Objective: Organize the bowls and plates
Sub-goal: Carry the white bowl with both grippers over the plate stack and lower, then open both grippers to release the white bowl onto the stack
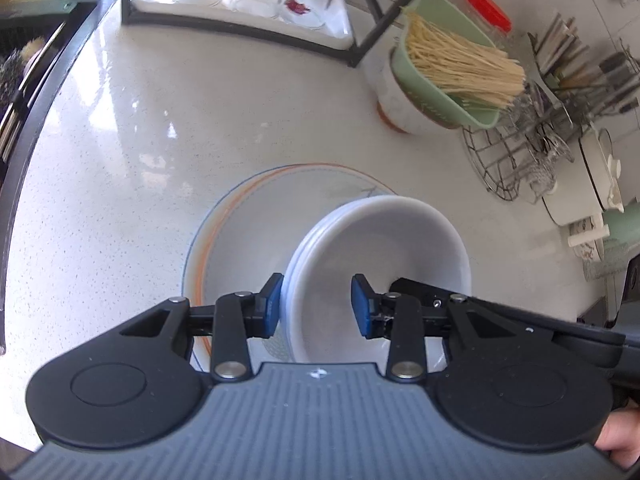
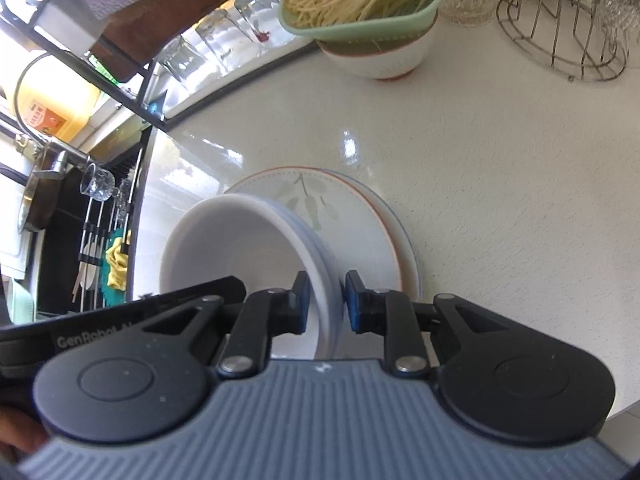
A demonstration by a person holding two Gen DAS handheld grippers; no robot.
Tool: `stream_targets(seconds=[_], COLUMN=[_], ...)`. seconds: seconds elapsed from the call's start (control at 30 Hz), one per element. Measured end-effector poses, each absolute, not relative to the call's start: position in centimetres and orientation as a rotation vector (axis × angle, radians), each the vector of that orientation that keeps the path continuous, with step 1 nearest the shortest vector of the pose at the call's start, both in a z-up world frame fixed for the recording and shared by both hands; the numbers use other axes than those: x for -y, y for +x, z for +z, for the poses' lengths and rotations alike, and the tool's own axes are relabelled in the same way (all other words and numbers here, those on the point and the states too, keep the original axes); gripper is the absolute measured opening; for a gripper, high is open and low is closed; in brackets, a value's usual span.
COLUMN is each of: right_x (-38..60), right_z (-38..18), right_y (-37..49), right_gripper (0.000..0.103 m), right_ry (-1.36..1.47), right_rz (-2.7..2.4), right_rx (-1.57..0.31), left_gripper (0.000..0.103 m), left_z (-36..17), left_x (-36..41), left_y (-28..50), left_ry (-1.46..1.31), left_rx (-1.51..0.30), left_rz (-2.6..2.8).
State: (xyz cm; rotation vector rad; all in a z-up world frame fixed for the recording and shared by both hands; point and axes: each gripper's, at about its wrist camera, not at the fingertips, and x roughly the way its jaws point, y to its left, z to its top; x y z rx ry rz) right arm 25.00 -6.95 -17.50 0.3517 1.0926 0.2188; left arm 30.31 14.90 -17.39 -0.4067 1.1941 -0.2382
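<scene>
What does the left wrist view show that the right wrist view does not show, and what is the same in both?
Only the left wrist view shows a jar with a red lid, a utensil rack and a white pot at the right edge. Only the right wrist view shows the sink side: a faucet, a yellow cloth and a yellow bottle. Both show the stack of white bowls, gripped at opposite rims by the left gripper and right gripper, over the patterned plates, plus the green basket of noodles.
</scene>
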Motion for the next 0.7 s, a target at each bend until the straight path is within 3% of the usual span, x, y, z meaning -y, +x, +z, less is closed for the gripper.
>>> stream_targets(seconds=[0.37,0.7], right_x=[6.5,7.8], right_z=[-18.6,-15.9], right_y=[25.5,24.1], right_gripper=[0.024,0.024], right_ry=[0.345,0.348], right_rz=[0.213,0.235], right_rx=[-1.082,-1.006], left_gripper=[0.040,0.041], left_z=[-18.9,-14.3], left_x=[-15.8,-14.6], left_y=[30.7,29.4], left_ry=[-0.435,-0.293], left_rx=[-1.230,-1.118], left_rz=[-0.199,-0.224])
